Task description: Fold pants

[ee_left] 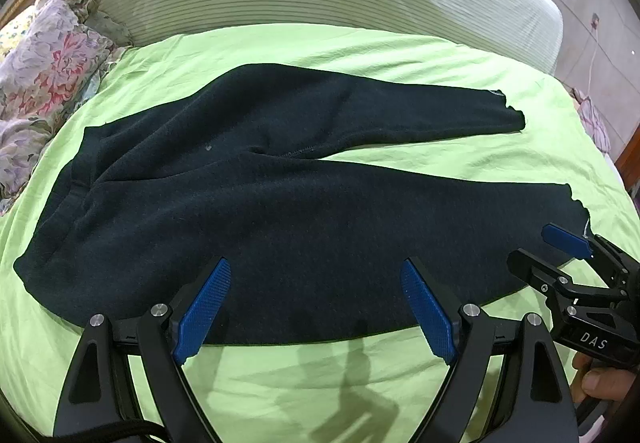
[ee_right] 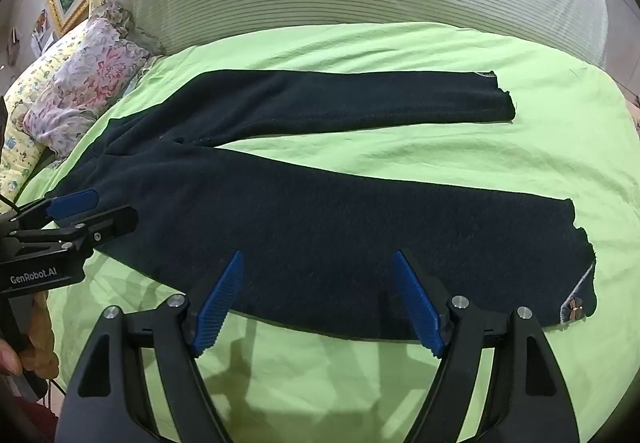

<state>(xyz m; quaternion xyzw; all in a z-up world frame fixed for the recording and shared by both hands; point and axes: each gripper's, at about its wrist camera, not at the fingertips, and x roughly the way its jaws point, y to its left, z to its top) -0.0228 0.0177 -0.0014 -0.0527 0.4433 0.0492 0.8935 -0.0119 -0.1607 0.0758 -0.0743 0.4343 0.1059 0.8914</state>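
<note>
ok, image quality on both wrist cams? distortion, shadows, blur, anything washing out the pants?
Left wrist view: strong fisheye bowing of the bed, black corners, soft gripper shadows on the sheet; the pants read near-black with little texture. Right wrist view: same bowing and dark corners, shadows on the sheet below the fingers, pants hem sharp, no glare or motion blur.

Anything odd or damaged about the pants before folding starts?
The pants lie flat on the green sheet, legs splayed apart. Both leg hems look ragged and wavy, possibly frayed. Nothing else stands out.
</note>
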